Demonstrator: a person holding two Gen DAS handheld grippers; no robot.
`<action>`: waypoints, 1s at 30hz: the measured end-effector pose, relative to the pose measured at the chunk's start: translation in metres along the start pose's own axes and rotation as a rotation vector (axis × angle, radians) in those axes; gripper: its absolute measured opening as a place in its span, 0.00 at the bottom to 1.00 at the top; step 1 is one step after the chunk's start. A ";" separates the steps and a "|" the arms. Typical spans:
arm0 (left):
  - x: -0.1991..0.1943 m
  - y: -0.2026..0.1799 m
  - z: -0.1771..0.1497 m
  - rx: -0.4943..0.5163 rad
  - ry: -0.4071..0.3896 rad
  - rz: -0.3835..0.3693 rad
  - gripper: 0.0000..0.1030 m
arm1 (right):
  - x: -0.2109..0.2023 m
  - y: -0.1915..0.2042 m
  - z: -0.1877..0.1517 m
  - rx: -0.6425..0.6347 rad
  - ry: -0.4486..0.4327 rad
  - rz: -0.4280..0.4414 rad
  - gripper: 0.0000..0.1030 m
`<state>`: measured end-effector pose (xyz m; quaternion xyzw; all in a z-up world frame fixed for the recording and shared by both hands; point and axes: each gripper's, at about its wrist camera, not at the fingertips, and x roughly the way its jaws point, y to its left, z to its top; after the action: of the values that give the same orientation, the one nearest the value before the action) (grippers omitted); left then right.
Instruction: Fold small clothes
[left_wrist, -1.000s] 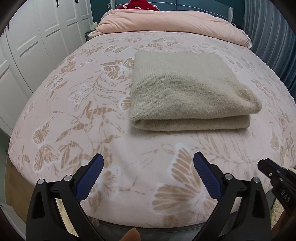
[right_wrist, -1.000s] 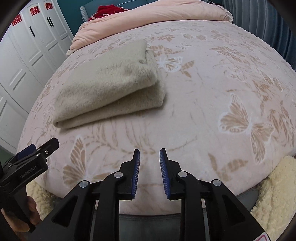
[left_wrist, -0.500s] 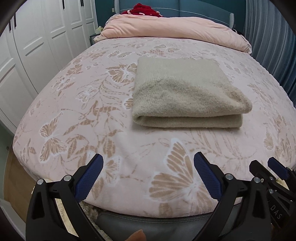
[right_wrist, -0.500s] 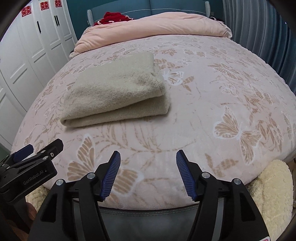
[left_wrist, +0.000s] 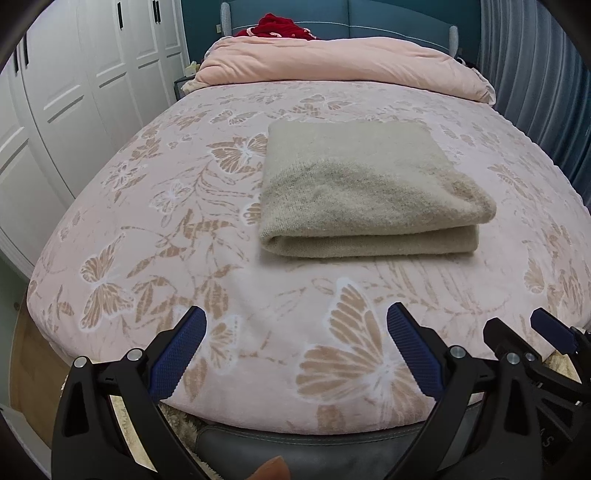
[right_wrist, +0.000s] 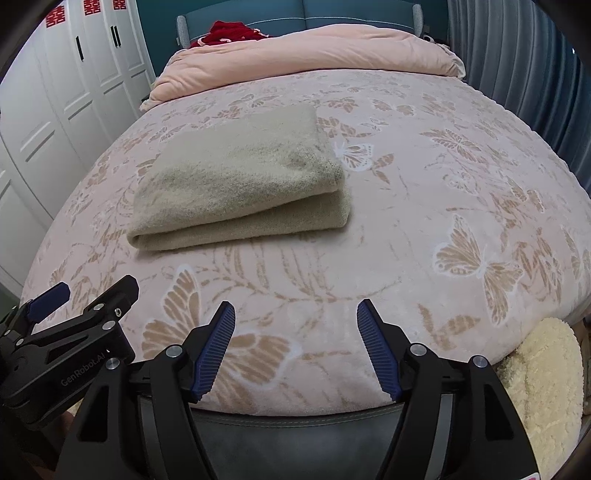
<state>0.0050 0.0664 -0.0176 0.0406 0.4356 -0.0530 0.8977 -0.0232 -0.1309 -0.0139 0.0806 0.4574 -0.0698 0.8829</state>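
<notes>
Right gripper (right_wrist: 295, 347) jaws have just been opening, nothing between them. Left gripper (left_wrist: 295, 350) spread wide, empty too. Folded beige garment (left_wrist: 369, 195) lies apart on bed (left_wrist: 147, 221); fold looks finished.

beige folded knit (left_wrist: 369, 184) on pink butterfly-print bedspread (left_wrist: 166, 229), blue-padded grippers.

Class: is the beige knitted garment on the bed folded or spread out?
Folded: the beige knitted garment lies as a compact rectangle, two stacked layers visible along its near edge.
</notes>
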 end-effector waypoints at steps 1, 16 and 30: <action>0.000 0.000 0.000 0.001 -0.004 0.010 0.93 | -0.001 0.002 0.000 0.000 -0.005 -0.006 0.65; -0.004 0.002 0.003 -0.013 -0.024 0.019 0.93 | 0.000 0.002 0.001 0.021 0.003 -0.008 0.65; -0.006 -0.001 0.007 0.009 -0.033 0.030 0.93 | -0.004 0.002 0.002 0.025 -0.010 -0.014 0.65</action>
<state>0.0063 0.0654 -0.0089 0.0502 0.4200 -0.0423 0.9052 -0.0240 -0.1295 -0.0091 0.0881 0.4527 -0.0823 0.8835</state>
